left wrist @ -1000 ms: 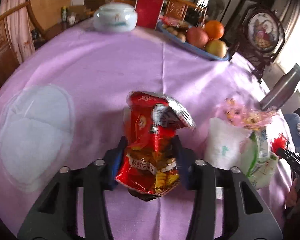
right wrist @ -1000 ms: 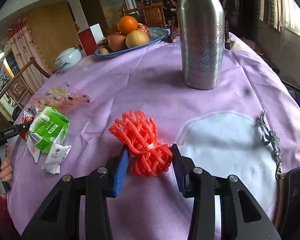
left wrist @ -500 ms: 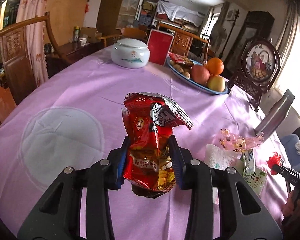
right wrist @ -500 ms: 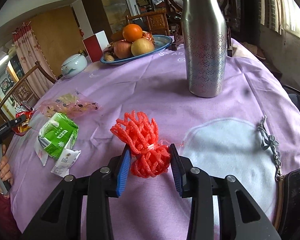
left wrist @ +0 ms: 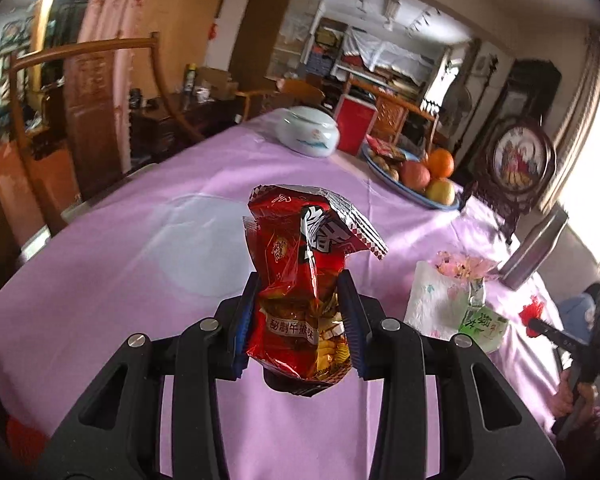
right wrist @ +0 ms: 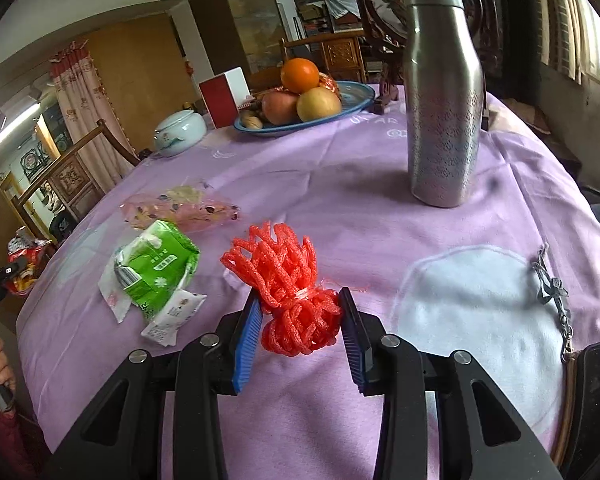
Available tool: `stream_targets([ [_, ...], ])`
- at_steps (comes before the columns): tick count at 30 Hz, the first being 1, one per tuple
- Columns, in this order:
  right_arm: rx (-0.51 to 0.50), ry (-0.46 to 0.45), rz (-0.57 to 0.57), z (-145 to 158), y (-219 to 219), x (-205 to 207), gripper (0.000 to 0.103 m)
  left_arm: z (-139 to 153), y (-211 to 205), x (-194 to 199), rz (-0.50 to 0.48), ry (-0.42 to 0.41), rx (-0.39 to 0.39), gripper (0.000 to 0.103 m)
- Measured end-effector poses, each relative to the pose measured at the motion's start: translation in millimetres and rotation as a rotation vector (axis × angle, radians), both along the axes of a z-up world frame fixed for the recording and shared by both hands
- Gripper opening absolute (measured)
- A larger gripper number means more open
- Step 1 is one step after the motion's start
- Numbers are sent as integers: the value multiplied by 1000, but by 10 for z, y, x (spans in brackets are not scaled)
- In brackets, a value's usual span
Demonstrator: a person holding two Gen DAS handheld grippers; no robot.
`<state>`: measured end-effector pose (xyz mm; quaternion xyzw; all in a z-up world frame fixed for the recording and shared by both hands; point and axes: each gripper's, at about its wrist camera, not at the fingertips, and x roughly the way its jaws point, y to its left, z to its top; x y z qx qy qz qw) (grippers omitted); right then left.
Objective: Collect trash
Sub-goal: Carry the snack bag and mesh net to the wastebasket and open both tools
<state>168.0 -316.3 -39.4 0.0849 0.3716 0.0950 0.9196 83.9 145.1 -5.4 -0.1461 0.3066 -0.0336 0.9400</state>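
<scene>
Green packet (right wrist: 158, 270), pink wrapper (right wrist: 180, 208) lie beside right gripper (right wrist: 300, 320), clamped on red net (right wrist: 290, 280); left gripper (left wrist: 300, 316) pinches snack bag (left wrist: 304, 276) above table (left wrist: 140, 248).

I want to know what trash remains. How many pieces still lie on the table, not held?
3: a pink wrapper, a green pack in front of it, a small white packet beside that. Others may be hidden.
</scene>
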Motion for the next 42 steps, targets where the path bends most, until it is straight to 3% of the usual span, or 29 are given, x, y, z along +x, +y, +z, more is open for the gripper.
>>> stream_targets([
  [12,-7,-70,10,98,85,-130,39,100,944,-1198,228,-30,-23,39],
  [21,61,-83,51,155,374,-254,39,-242,1678,-1996,425,52,-54,39],
  [31,166,-86,264,393,1347,-384,38,-752,2108,-2408,526,157,-89,41],
  [34,165,-90,346,503,1735,-456,38,-939,2215,-2453,548,198,-123,55],
  [36,148,-90,406,565,2027,-528,38,-1052,2311,-2497,592,223,-140,74],
  [42,103,-78,598,666,2941,-811,38,-1088,2561,-2663,682,206,-125,91],
])
